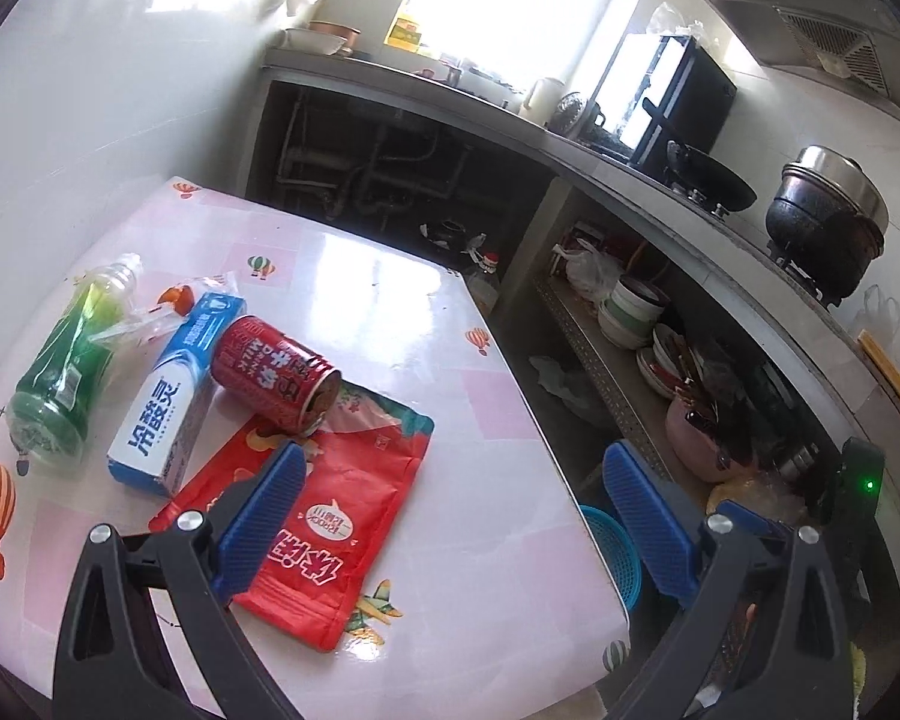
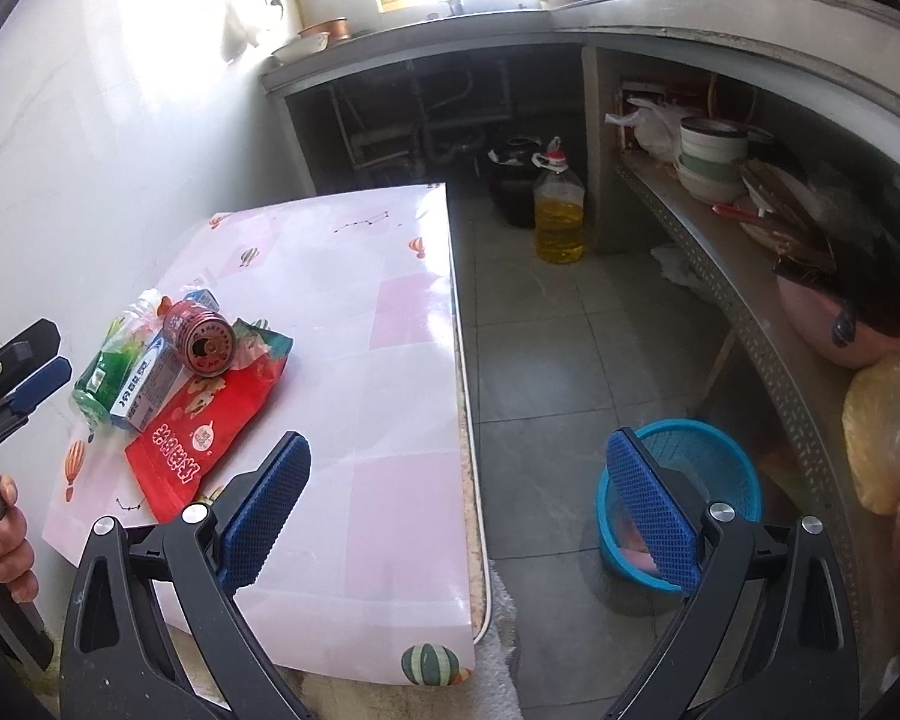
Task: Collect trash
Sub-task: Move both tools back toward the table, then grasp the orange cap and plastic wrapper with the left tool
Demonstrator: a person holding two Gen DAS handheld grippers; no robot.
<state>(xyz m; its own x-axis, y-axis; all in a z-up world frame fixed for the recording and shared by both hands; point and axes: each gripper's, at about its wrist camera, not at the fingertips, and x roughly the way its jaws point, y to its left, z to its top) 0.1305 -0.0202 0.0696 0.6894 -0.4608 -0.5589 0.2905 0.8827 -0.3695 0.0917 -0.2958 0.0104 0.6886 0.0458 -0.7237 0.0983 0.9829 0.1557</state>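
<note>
Trash all in one pile at the left side of the pink balloon-print table (image 2: 390, 360), nothing picked yet as far as I can see

Pile: green crumpled plastic bottle (image 1: 60, 360) farthest left, on its side. White-and-blue toothpaste box (image 1: 174, 396) just beside it. Red drink can (image 1: 276, 375) on its side, touching the box, open end resting on the flat red snack pouch (image 1: 324, 516). A clear crinkled wrapper (image 1: 144, 318) lies at the far end of the bottle and box

Left gripper (image 1: 450, 516): blue-padded jaws spread wide, holding nothing. Its left pad sits over the near edge of the red pouch; contact or not, can't tell. Right pad hangs out past the table edge

Right gripper (image 2: 468, 510): jaws also wide apart, empty, hanging near the table's near right edge, well apart from the pile

Blue plastic mesh basket (image 2: 720, 480) on the grey tile floor to the right of the table, likely the bin. Something pale pink in its bottom, can't identify it

Judgement: barely started. Five items left on the table, pouch looks like the first candidate
</note>
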